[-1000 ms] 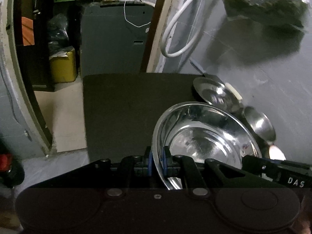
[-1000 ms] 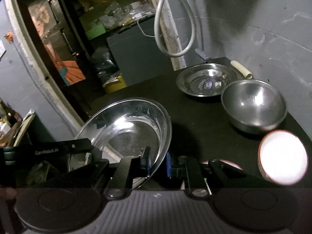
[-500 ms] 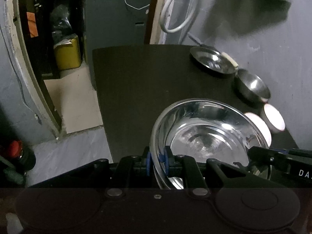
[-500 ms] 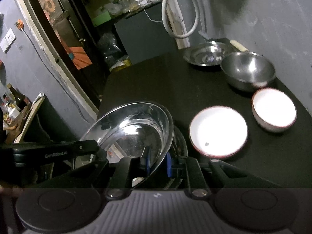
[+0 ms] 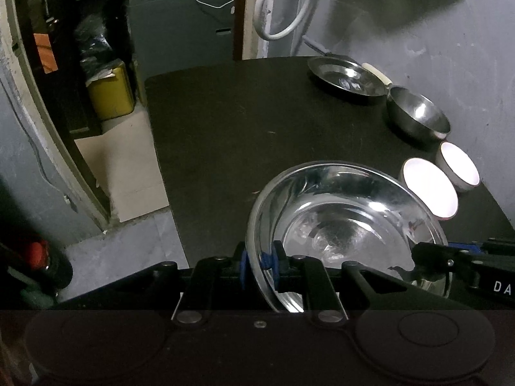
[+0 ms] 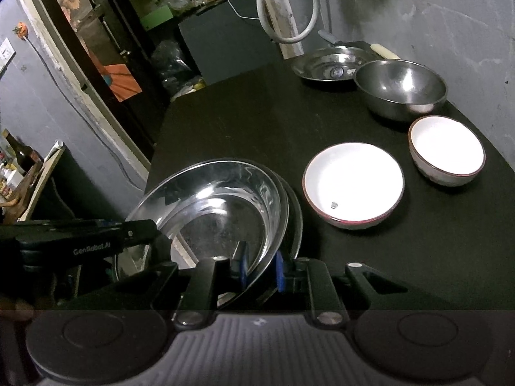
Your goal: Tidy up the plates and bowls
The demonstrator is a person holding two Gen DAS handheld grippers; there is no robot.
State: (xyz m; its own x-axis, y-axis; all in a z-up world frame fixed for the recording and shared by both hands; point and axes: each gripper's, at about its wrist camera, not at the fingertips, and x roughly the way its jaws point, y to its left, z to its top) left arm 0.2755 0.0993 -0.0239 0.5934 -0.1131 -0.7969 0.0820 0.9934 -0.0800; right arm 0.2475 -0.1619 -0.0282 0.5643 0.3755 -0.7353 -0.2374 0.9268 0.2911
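A large shiny steel plate (image 5: 347, 225) is held by both grippers over the near part of the black table (image 5: 225, 122). My left gripper (image 5: 259, 265) is shut on its left rim. My right gripper (image 6: 260, 267) is shut on its right rim; the plate also shows in the right wrist view (image 6: 219, 212), with a second steel rim (image 6: 294, 222) just under it. A white dish (image 6: 354, 185) and a white bowl (image 6: 447, 149) sit on the table to the right. A steel bowl (image 6: 400, 88) and a steel plate (image 6: 328, 64) stand further back.
A grey wall (image 6: 450, 16) borders the table on the right. A white hose (image 6: 283, 16) hangs at the back corner. A doorway with a yellow container (image 5: 111, 91) and clutter lies left of the table, over a floor drop.
Both grippers have pulled back toward the near table edge with the steel plate. The white dish and white bowl have come into view. A second steel rim now shows under the held plate.
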